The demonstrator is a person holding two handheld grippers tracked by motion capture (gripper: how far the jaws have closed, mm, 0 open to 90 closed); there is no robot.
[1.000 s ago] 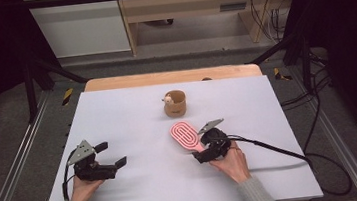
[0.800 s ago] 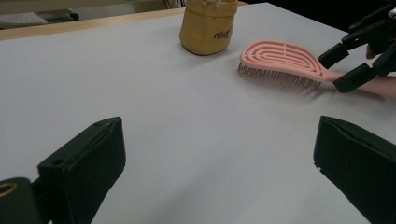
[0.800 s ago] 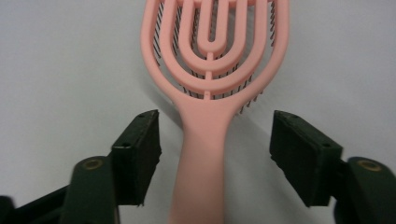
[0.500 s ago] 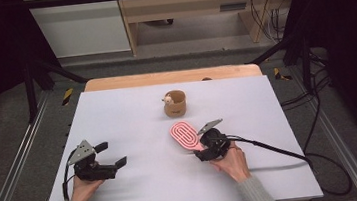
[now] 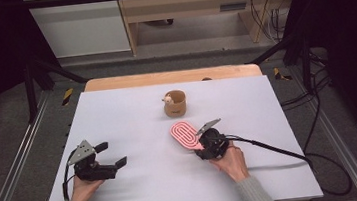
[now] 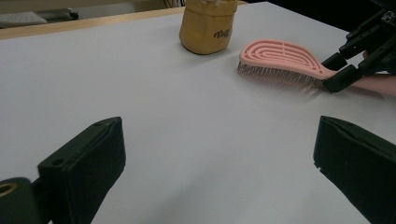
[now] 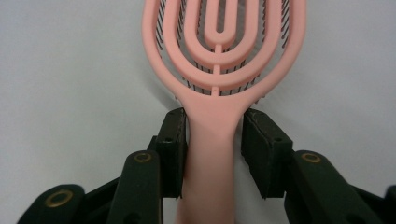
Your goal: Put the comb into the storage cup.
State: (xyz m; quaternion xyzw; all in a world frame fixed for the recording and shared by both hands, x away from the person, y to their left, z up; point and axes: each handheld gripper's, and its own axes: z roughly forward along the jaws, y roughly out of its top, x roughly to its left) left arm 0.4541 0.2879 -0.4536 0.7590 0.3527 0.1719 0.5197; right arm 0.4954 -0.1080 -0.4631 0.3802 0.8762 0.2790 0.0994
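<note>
I see the white tabletop (image 5: 132,110) carrying a tan cup (image 5: 175,103); my left tool (image 5: 106,156) rests wide open. My right tool (image 7: 215,144) has just been closing around the pink hairbrush (image 7: 219,60) handle, left pad touching, right pad slightly off

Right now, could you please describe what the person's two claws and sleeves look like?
Both are black two-jaw tools. The left claw and the right claw each carry a grey three-cornered plate on top. Their jaws are flat black blocks on arms with brass-coloured rivets. A black cable trails from each one, the right one's running long across the white table. The person's sleeves are grey.
</note>
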